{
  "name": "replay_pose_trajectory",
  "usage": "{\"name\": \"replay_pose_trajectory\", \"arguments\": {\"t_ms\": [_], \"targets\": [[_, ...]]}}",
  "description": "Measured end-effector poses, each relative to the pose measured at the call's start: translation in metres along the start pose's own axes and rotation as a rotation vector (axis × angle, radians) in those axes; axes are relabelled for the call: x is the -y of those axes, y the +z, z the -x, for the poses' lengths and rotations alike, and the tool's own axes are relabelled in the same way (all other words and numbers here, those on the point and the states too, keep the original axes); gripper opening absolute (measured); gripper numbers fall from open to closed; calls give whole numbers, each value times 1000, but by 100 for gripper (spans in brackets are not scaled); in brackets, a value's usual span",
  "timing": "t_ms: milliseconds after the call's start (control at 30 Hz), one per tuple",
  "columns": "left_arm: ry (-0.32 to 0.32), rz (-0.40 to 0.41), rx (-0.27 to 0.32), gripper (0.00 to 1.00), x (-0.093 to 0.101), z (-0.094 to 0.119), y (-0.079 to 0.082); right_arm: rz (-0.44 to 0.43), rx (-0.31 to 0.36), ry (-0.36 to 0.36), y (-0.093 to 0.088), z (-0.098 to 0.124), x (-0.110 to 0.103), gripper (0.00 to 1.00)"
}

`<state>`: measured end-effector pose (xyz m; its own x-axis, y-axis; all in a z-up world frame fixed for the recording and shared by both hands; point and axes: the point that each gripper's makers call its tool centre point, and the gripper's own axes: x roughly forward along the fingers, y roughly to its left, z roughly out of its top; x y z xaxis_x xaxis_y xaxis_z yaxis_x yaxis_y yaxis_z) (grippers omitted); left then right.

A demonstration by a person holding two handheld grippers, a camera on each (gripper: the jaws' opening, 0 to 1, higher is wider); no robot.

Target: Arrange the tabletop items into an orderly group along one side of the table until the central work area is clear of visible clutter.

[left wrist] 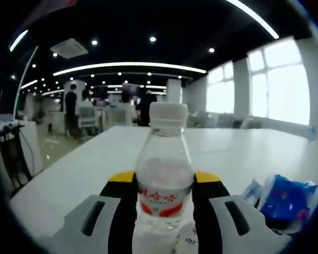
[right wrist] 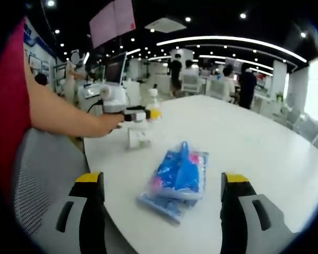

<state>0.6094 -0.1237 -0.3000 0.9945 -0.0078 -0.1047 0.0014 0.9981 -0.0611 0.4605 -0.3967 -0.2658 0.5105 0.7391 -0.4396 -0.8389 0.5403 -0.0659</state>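
A clear water bottle with a white cap and a red label stands upright between my left gripper's jaws, which press on both its sides. In the right gripper view that same bottle sits near the table's left edge, with the left gripper closed around it and a person's arm behind. A blue plastic packet lies flat on the white table, just ahead of my right gripper, whose jaws stand wide apart and touch nothing. The packet lies right of the bottle.
The white table stretches far ahead, bare past the bottle and packet. A grey mesh chair stands at its near left edge. Desks, chairs and several people fill the office behind; windows run along the right.
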Motion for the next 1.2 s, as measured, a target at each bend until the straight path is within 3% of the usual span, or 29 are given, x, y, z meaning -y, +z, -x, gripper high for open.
{"name": "replay_pose_trajectory", "arguments": {"t_ms": [200,433,667,867,1200], "targets": [[5,19,-42,37,1,2,-4,-3,-1,-5,0,0,0,90],[12,11,-47,37,0,1,-5,-6,-5,-7,-1,1,0,89],[83,-13,-76,36,-1,0,-5,-2,-11,0,-2,0,-2,89],[189,13,-95,36,-3,2,-5,2,-13,10,-3,-2,-4,89],[228,24,-106,37,-5,2,-6,0,-8,18,-3,-1,-5,89]]}}
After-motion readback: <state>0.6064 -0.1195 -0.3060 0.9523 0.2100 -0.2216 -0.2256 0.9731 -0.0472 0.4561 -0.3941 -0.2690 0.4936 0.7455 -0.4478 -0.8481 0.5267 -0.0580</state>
